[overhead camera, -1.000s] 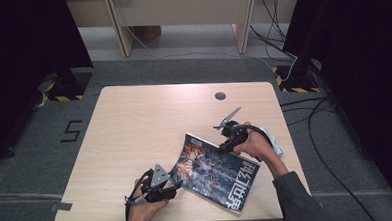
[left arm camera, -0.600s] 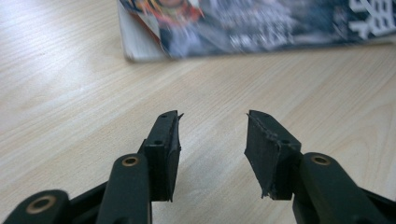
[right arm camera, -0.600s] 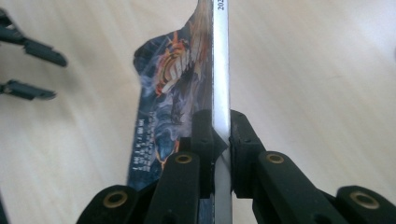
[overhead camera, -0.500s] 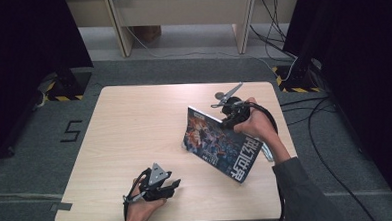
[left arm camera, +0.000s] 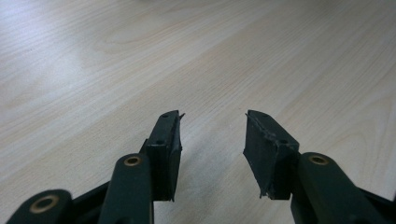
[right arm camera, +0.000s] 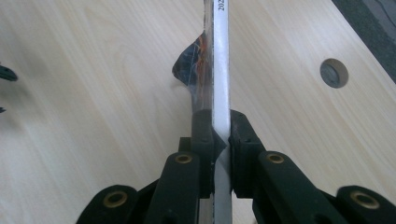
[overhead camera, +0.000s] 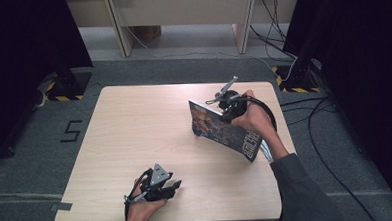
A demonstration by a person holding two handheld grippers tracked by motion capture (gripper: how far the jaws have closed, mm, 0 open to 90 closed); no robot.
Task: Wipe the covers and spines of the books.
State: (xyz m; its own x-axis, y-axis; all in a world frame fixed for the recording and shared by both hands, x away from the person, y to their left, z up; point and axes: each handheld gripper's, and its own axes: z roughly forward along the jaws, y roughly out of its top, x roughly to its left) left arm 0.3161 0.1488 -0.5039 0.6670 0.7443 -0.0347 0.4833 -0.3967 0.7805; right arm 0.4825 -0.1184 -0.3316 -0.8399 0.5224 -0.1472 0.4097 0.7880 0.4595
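Observation:
A magazine with a dark, colourful cover is held on edge above the right side of the wooden table. My right gripper is shut on its upper edge; in the right gripper view both pads clamp the white spine. My left gripper rests near the table's front edge, left of centre. Its jaws stand apart in the left gripper view with only bare wood between them.
A round cable hole sits in the tabletop near the far right. Cables trail over the grey floor to the right of the table. Desk legs stand beyond the far edge.
My right gripper has lifted the magazine from lying tilted on the table to standing on edge in the air, further from the person. The left gripper has stayed put.

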